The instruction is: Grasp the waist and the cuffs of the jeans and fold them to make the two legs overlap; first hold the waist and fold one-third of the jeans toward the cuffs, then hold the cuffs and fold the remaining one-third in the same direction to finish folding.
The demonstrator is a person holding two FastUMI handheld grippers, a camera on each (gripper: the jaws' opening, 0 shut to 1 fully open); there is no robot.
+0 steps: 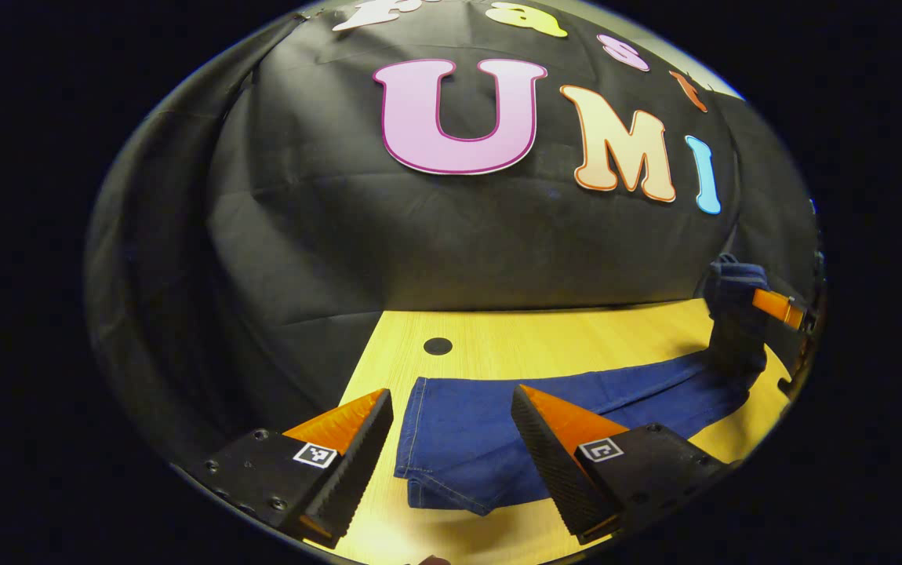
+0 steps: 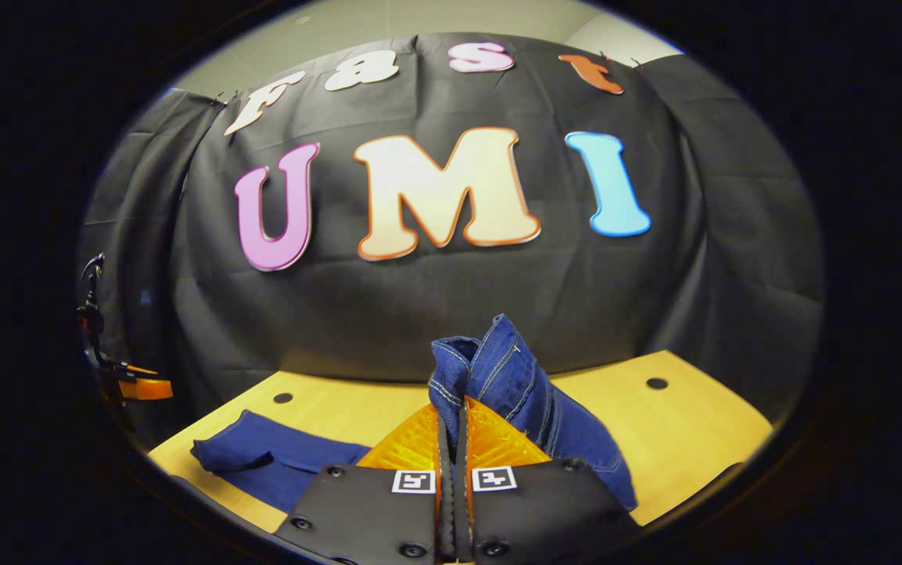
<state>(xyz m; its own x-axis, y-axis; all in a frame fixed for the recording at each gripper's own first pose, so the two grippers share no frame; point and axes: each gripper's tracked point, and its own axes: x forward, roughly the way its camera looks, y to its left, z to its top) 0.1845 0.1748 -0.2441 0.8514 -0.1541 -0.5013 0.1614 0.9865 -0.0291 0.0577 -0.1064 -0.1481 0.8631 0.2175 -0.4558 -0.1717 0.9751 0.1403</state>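
Observation:
Dark blue jeans (image 1: 498, 424) lie along the yellow wooden table (image 1: 545, 333), their cuffs close under my left gripper (image 1: 451, 416). That gripper is open, its orange fingers spread on either side of the cuff end, above the cloth. At the far right the waist end (image 1: 733, 314) is lifted off the table by the other gripper (image 1: 780, 308). In the right gripper view my right gripper (image 2: 452, 428) is shut on the waist (image 2: 510, 384), which bunches up above and to the right of its fingers. The cuff end (image 2: 263, 455) lies flat at lower left.
The table has small round dark holes (image 1: 438, 346) (image 2: 656, 384) near its back edge. Black cloth walls close in behind and on both sides. The left gripper's orange finger (image 2: 141, 387) pokes in at the far left of the right gripper view.

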